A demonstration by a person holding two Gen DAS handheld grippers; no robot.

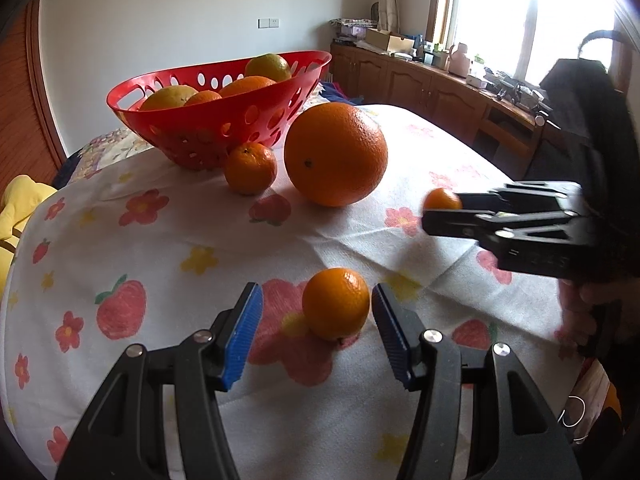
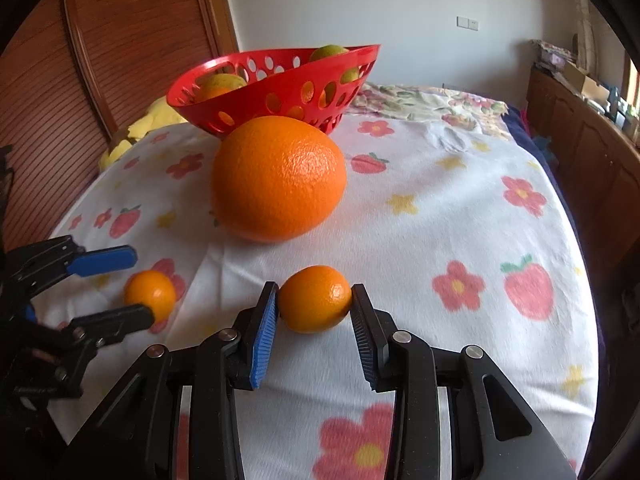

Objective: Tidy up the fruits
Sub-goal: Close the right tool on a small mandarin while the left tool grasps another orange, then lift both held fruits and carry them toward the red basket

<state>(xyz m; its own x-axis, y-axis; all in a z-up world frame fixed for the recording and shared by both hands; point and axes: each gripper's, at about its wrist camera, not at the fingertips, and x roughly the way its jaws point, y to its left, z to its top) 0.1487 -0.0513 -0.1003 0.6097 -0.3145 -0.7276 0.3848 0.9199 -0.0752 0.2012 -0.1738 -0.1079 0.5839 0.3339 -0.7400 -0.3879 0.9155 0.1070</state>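
A red perforated basket (image 1: 200, 120) (image 2: 200, 104) holding several oranges stands at the far side of the flowered cloth. In front of it lie a large orange (image 1: 336, 154) (image 2: 278, 178) and a small orange (image 1: 250, 168). My left gripper (image 1: 316, 300) is open around another small orange (image 1: 336, 308) (image 2: 150, 294) that rests on the cloth, with a gap at the left pad. My right gripper (image 2: 315, 292) is shut on a small orange (image 2: 316, 300) (image 1: 442, 200), both blue pads pressing its sides. This orange sits low, at the cloth.
The white cloth (image 2: 440, 220) with flowers and strawberries covers a rounded surface that drops off at the edges. A yellow object (image 1: 20, 204) lies at its left side. Wooden cabinets (image 1: 420, 84) with clutter line the window wall. A hand (image 1: 576, 304) holds the right gripper.
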